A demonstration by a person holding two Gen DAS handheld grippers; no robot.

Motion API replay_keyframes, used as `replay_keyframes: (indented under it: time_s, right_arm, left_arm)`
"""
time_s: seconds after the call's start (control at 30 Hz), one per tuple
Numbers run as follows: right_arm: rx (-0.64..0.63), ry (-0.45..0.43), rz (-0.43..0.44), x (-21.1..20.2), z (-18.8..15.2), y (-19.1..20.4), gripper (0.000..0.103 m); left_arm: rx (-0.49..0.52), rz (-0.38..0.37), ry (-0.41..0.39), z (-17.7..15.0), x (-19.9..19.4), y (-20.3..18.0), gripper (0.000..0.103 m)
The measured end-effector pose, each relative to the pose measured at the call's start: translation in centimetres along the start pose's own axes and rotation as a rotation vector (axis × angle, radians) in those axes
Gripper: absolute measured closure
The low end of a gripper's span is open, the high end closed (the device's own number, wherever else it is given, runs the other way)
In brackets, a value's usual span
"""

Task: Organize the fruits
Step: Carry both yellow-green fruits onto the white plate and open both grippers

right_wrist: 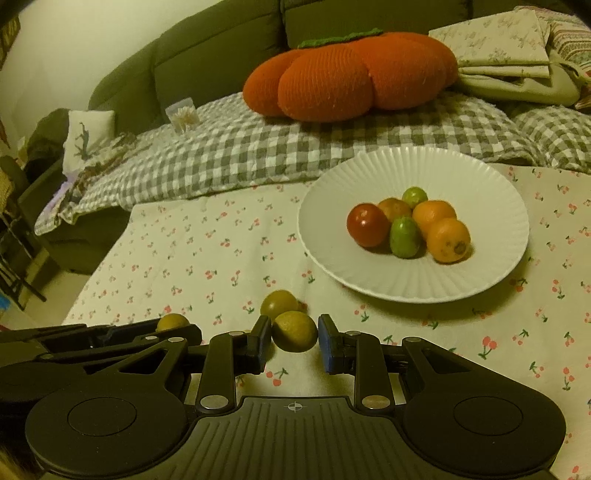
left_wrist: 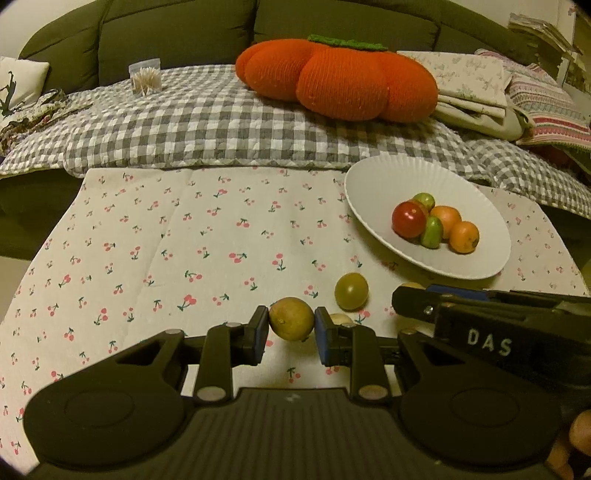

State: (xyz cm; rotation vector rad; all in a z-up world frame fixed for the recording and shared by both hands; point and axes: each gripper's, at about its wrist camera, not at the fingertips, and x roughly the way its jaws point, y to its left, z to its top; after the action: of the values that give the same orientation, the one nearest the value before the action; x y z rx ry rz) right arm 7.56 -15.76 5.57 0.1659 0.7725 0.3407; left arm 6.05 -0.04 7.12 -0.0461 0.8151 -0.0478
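A white ribbed plate (left_wrist: pixel 373 184) (right_wrist: pixel 436 166) on the cherry-print cloth holds several small fruits: red, green and orange. My left gripper (left_wrist: pixel 291 326) has a yellow-green fruit (left_wrist: pixel 291 323) between its blue pads, touching both. My right gripper (right_wrist: pixel 294 334) has another yellow-green fruit (right_wrist: pixel 295 331) between its pads, with a small gap on the right side. A loose green fruit (left_wrist: pixel 351 291) (right_wrist: pixel 279 303) lies on the cloth just beyond. The right gripper shows in the left wrist view (left_wrist: pixel 480 314); the left gripper shows in the right wrist view (right_wrist: pixel 110 332).
A big orange pumpkin cushion (left_wrist: pixel 340 77) (right_wrist: pixel 351 77) lies on a grey checked blanket (left_wrist: pixel 221 125) behind the table. Folded cloths (left_wrist: pixel 480 85) are at the back right. A clear box of toothpicks (left_wrist: pixel 145 76) stands back left. A dark green sofa (left_wrist: pixel 166 33) is behind.
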Motion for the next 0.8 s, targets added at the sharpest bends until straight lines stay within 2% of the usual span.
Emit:
replay_keyframes:
  time_s: [0.4,0.67,0.8]
  right_arm:
    - [0.056,-0.065,0.013,-2.5,1.7,-1.3,0.077]
    - [0.171,-0.152,-0.018,-5.6,3.4,-5.1,0.077]
    - [0.238,-0.171,-0.047,-6.4,3.9,-7.0,0.077]
  left_arm:
    - [0.001,-0.065,-0.078,1.3,-0.9,-0.6,0.078]
    - [-0.024,-0.139,-0.134,3.7,-0.8,-1.3,0.078]
    - [0.002,-0.177,-0.152,4.1,0.2,-2.6,0.078]
